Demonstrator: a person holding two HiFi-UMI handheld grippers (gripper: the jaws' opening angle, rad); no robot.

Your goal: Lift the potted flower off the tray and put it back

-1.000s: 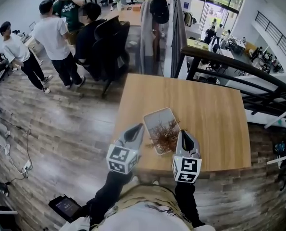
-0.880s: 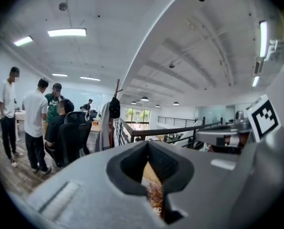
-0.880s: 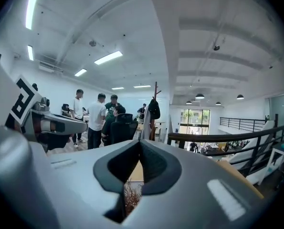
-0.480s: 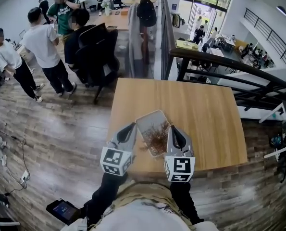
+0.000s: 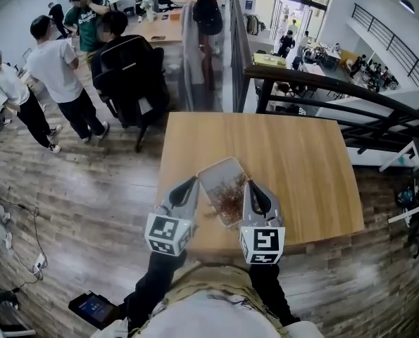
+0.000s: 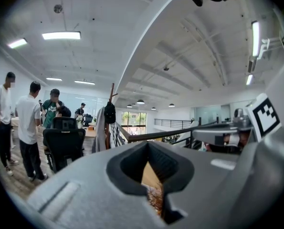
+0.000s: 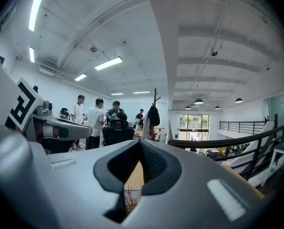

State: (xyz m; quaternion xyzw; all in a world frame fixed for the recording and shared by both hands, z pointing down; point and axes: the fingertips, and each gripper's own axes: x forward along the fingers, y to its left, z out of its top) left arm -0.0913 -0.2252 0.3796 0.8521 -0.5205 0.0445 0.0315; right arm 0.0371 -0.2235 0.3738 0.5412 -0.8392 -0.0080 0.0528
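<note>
Both closed and empty, left tool (image 5: pixel 191 182) and right tool (image 5: pixel 251 185) flank twiggy brown potted flower (image 5: pixel 229 191).

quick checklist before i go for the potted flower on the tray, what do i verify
1. Potted flower standing on the tray: ok, at the tray's near end.
2. Left tool open for a grasp: not ok, jaws together with nothing in them.
3. Right tool open for a grasp: not ok, jaws together with nothing in them.
4. Tools on either side of the flower: ok in the head view.
5. Grip spot visible: cannot tell, its twigs hide the base.
</note>
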